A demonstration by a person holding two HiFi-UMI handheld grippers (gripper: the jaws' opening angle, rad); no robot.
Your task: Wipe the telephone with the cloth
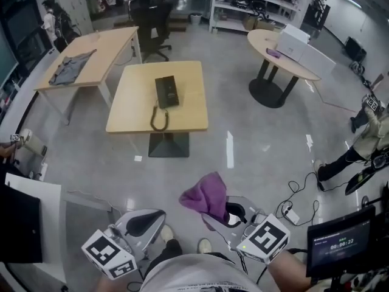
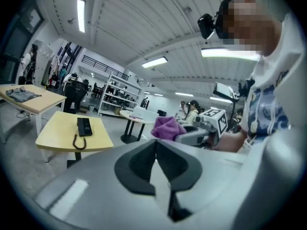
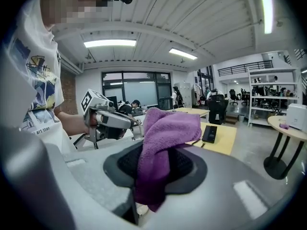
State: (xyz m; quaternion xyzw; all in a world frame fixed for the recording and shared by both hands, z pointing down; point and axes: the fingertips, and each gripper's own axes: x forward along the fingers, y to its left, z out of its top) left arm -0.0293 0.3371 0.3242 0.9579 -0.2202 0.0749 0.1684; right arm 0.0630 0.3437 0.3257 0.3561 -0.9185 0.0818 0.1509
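A black telephone lies on a square wooden table well ahead of me, its coiled cord trailing toward the near edge. Both grippers hang low and close to my body, far short of the table. My right gripper is shut on a purple cloth, which bunches up over its jaws. My left gripper is shut with nothing in it, its jaws meeting. From the left gripper view the telephone and the cloth both show; the right gripper view catches the telephone past the cloth.
A long desk with a grey garment stands at the back left, with a black office chair behind the square table. A round table carries white boxes. Cables and a monitor are near my right; a person crouches at the right.
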